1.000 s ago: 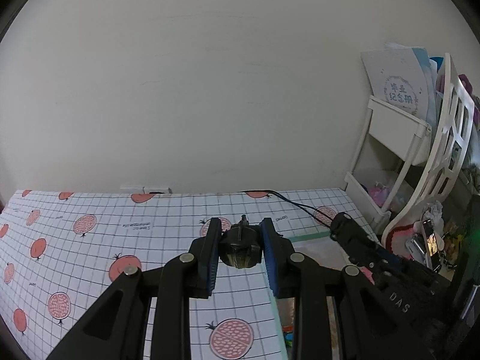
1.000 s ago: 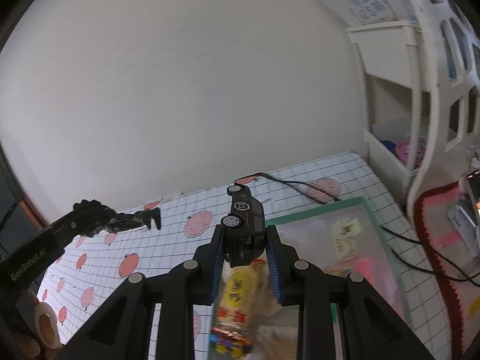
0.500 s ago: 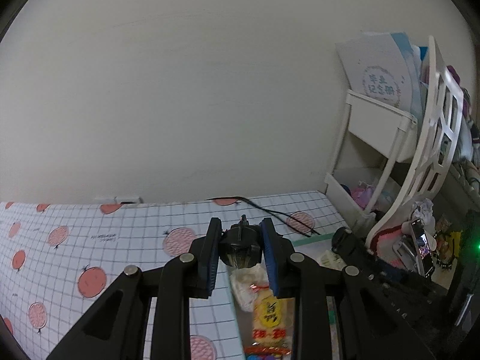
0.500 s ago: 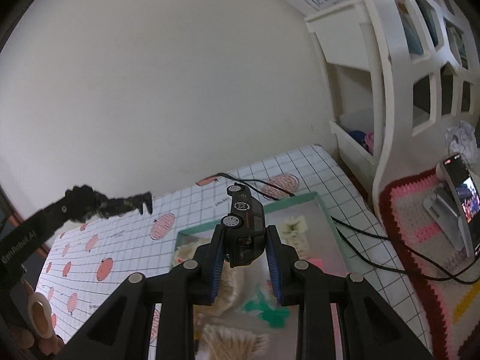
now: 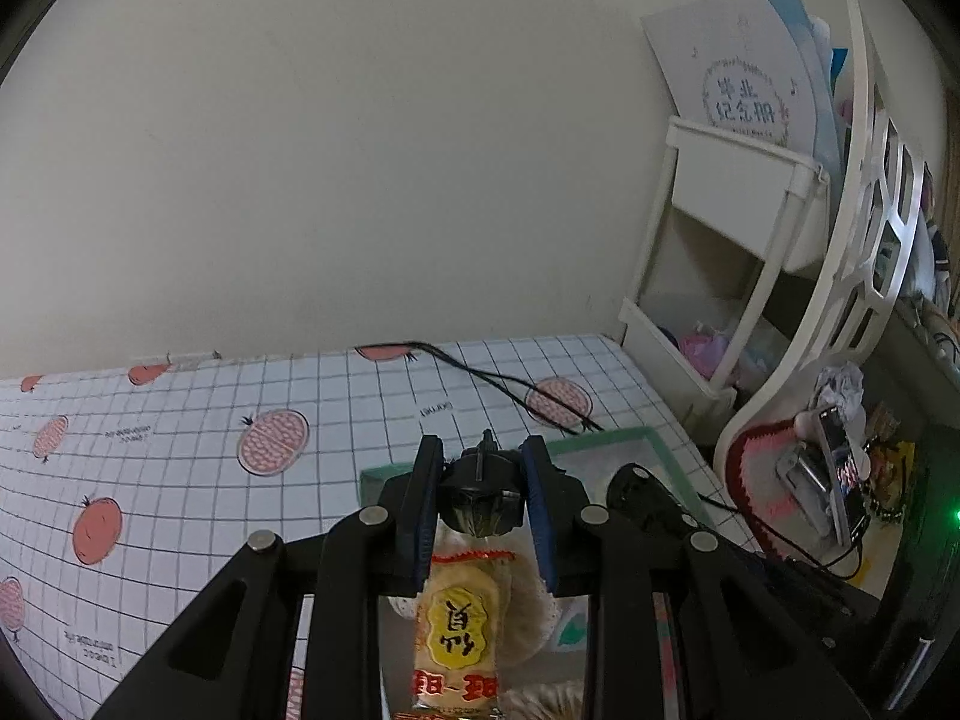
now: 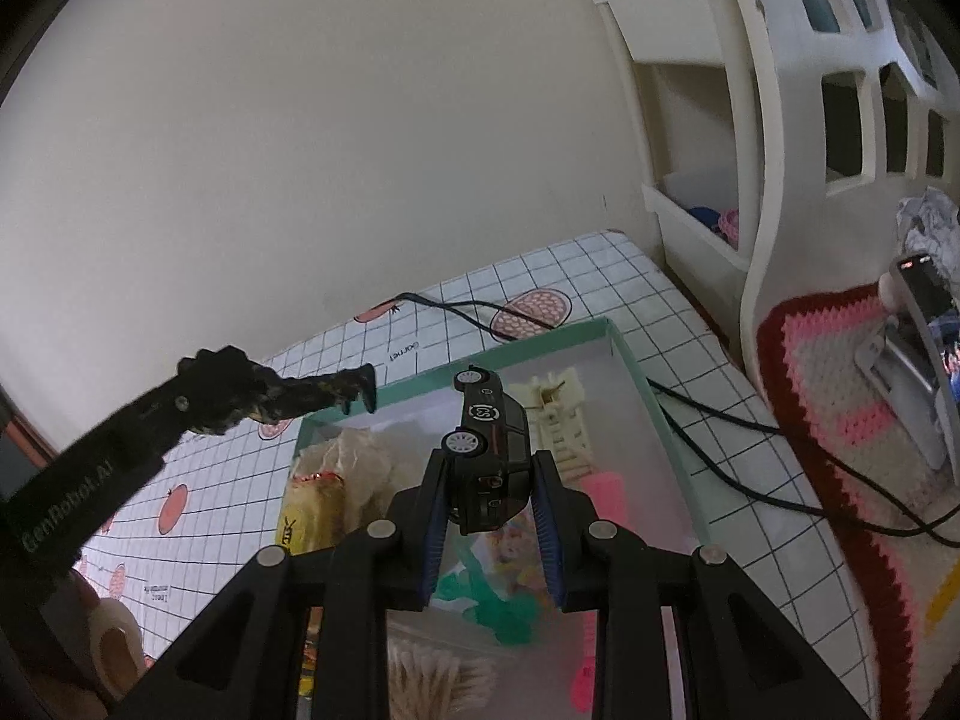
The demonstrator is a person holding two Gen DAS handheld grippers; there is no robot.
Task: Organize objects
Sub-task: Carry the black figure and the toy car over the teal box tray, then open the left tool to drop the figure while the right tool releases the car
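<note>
Holding a toy apiece above the green-rimmed tray (image 6: 636, 360), both grippers hang over the checked tablecloth (image 5: 180, 420).

The right gripper (image 6: 489, 510) has its blue-padded fingers (image 6: 435, 516) pinched on the rear of a black toy car (image 6: 492, 444), nose up and pointing away, above the tray's middle. The left gripper (image 5: 480, 510) clamps a dark, knobbly toy figure (image 5: 480, 492); in the right wrist view that figure (image 6: 324, 393) sticks out over the tray's far left corner. Inside the tray lie a yellow snack packet (image 5: 459, 618) on a pale plastic bag (image 6: 360, 456), a cream toy ladder piece (image 6: 558, 414), something pink (image 6: 606, 492) and a green shape (image 6: 492, 600). A black cable (image 6: 720, 420) trails across the cloth just beside the tray's right rim, and a white shelf unit (image 5: 738, 240) stands at the table's far end.
</note>
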